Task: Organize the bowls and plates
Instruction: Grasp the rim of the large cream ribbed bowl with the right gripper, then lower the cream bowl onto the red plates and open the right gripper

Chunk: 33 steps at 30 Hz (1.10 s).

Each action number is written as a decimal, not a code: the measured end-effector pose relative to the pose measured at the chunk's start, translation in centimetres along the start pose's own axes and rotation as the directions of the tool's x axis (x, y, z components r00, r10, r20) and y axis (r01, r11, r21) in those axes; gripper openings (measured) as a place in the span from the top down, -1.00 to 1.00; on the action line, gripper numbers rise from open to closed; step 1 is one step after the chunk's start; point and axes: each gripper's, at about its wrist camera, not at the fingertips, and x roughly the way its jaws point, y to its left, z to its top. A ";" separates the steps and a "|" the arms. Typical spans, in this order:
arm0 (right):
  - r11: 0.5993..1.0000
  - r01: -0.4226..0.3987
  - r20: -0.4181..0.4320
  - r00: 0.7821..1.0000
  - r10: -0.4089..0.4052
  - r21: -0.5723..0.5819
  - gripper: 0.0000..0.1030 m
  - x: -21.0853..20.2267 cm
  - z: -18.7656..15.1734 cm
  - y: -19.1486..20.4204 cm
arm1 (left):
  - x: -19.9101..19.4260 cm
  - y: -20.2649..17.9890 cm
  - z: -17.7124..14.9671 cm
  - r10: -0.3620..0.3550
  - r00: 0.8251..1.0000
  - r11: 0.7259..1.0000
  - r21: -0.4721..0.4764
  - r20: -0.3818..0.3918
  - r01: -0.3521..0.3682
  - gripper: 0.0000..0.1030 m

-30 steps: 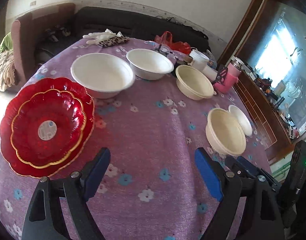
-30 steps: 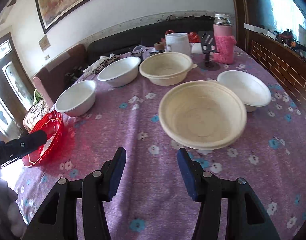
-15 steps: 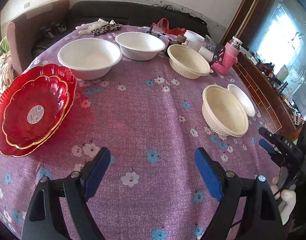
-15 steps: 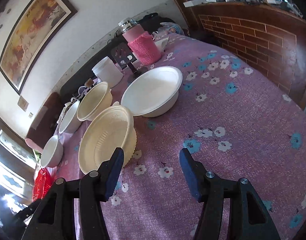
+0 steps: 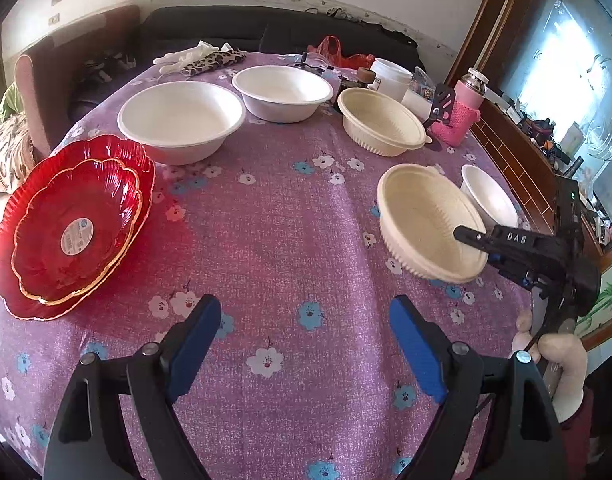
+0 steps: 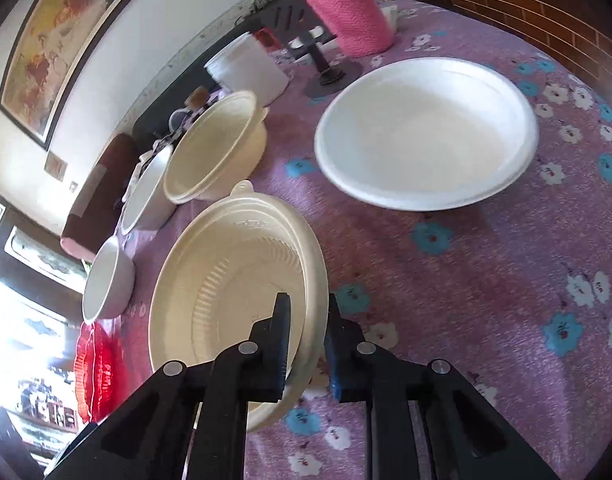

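Our right hand-held gripper (image 6: 306,340) is closing its jaws on the near rim of the cream bowl (image 6: 234,292), which sits on the counter (image 6: 485,300) beside a white bowl (image 6: 425,132). Our left hand-held gripper (image 5: 302,344) hangs wide apart, empty.

Left wrist view: looks forward and steeply down from the near edge of the surface (image 5: 274,240), taking in nearly the whole spread, with the sofa (image 5: 234,32) behind. Right wrist view: set low and close at the rim of the ribbed cream bowl (image 6: 226,292), rolled, facing across toward the painting (image 6: 62,28). Shared: that cream bowl (image 5: 425,224), the second cream bowl (image 5: 381,124), the red plates (image 5: 74,224) and the pink flask (image 5: 461,108).
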 end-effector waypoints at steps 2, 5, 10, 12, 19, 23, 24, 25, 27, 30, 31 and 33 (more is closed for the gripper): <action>0.998 -0.029 -0.040 0.999 0.027 -0.050 0.69 0.3 -0.8 1.3 | 0.4 0.1 0.8 0.001 1.000 1.000 -0.006 0.005 -0.001 -0.66; 0.992 -0.093 -0.105 0.991 0.083 -0.087 0.68 0.7 -2.0 2.8 | 1.4 0.3 2.0 -0.003 1.000 1.000 -0.020 0.004 0.004 -0.66; 0.988 -0.106 -0.154 0.984 0.088 -0.110 0.68 1.5 -3.3 3.7 | 4.8 0.1 3.3 -0.020 0.999 0.998 -0.054 -0.035 0.018 -0.66; 0.988 -0.100 -0.154 0.985 0.081 -0.116 0.68 1.6 -3.5 3.7 | 6.5 -0.2 3.7 -0.043 0.997 0.997 -0.068 -0.065 0.039 -0.65; 0.990 -0.066 -0.138 0.989 0.048 -0.126 0.66 1.4 -4.0 3.8 | 10.1 -2.8 3.7 -0.066 0.982 0.998 -0.032 -0.176 0.061 0.76; 0.988 -0.060 -0.114 0.992 0.044 -0.139 0.66 0.1 -4.0 4.5 | 7.6 -2.3 3.7 -0.086 0.987 0.996 -0.047 -0.138 0.080 0.76; 0.987 -0.068 -0.107 0.993 0.053 -0.146 0.66 -0.2 -3.8 5.1 | 6.4 -1.9 3.9 -0.086 0.989 0.995 -0.052 -0.119 0.081 0.76; 0.984 -0.081 -0.099 0.993 0.066 -0.158 0.66 -0.7 -3.7 6.1 | 5.3 -1.5 4.1 -0.083 0.992 0.996 -0.053 -0.095 0.078 0.75; 0.976 -0.106 -0.085 0.992 0.091 -0.190 0.66 -1.2 -3.4 8.3 | 2.7 -0.1 4.7 -0.051 0.998 0.997 -0.053 -0.038 0.049 0.72; 0.954 -0.156 -0.093 0.986 0.137 -0.256 0.65 -1.1 -3.4 13.0 | -1.1 2.9 5.5 0.017 0.999 0.997 -0.072 0.045 -0.014 0.65; 0.944 -0.174 -0.101 0.983 0.151 -0.281 0.65 -0.7 -3.4 14.9 | -2.2 4.4 5.7 0.041 0.997 0.995 -0.089 0.067 -0.035 0.64; 0.921 -0.199 -0.113 0.979 0.170 -0.336 0.65 0.2 -3.8 18.6 | -3.9 7.6 6.0 0.083 0.992 0.989 -0.131 0.095 -0.070 0.61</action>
